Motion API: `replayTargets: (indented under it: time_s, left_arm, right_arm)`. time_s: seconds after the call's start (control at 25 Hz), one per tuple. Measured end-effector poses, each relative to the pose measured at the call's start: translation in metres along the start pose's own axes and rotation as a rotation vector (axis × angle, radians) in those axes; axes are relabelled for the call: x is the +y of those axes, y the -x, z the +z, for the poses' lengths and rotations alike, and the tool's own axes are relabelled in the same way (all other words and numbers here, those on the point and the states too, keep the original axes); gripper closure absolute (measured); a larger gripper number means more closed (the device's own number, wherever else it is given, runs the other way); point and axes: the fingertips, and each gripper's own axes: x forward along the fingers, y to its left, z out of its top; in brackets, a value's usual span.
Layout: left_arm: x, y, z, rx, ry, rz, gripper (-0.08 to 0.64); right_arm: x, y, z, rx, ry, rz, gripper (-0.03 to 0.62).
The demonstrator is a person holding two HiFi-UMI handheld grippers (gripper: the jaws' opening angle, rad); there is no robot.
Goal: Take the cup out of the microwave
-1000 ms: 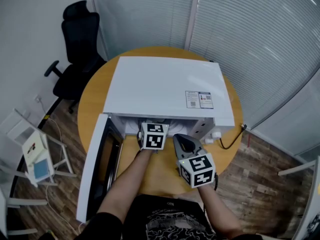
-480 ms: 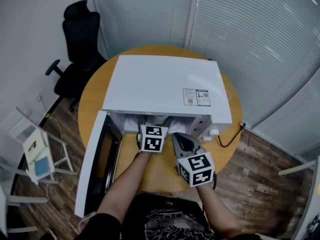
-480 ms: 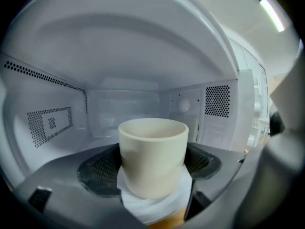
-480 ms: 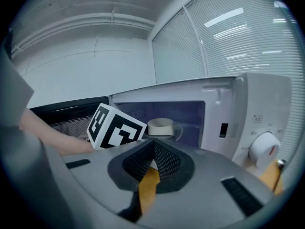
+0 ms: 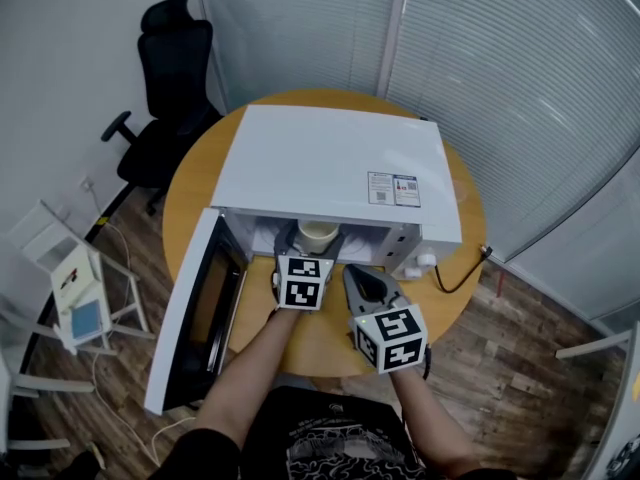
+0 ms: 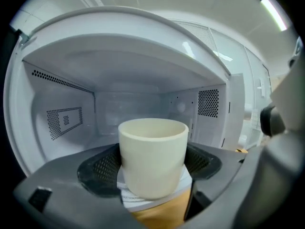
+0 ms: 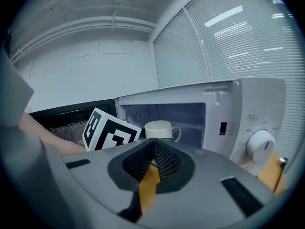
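Cup (image 6: 152, 156) sides covered by clamping left gripper (image 6: 153, 173) pads (image 6: 102, 168).

The cup (image 6: 152, 156) looks like matt cream ceramic, smooth all round. The microwave (image 5: 330, 168) shell is smooth white with a slight sheen. Black pads (image 6: 102, 168) on the left gripper (image 6: 152, 171) have a rough mesh texture. Smooth wood table (image 5: 190, 198), wood-plank floor (image 5: 500, 348).

Both forearms (image 5: 250, 368) reach forward side by side. The left gripper (image 5: 312, 244) is farther forward and tilts slightly down, its jaws spread wide and pressed on either side of the cup (image 5: 318, 233). The right gripper (image 5: 360, 282) is just beside it, nearer the body, with the same tilt, jaws together and empty.
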Motion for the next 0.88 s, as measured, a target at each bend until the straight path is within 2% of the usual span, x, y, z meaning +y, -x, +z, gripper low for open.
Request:
replayTargets:
  time_s: [0.88]
  left_arm:
    - [-0.032,0.086,0.009,-0.049,0.029,0.052,0.144]
  right_arm:
    - [0.01,0.047,0.002,-0.036,-0.012,0.03,0.577]
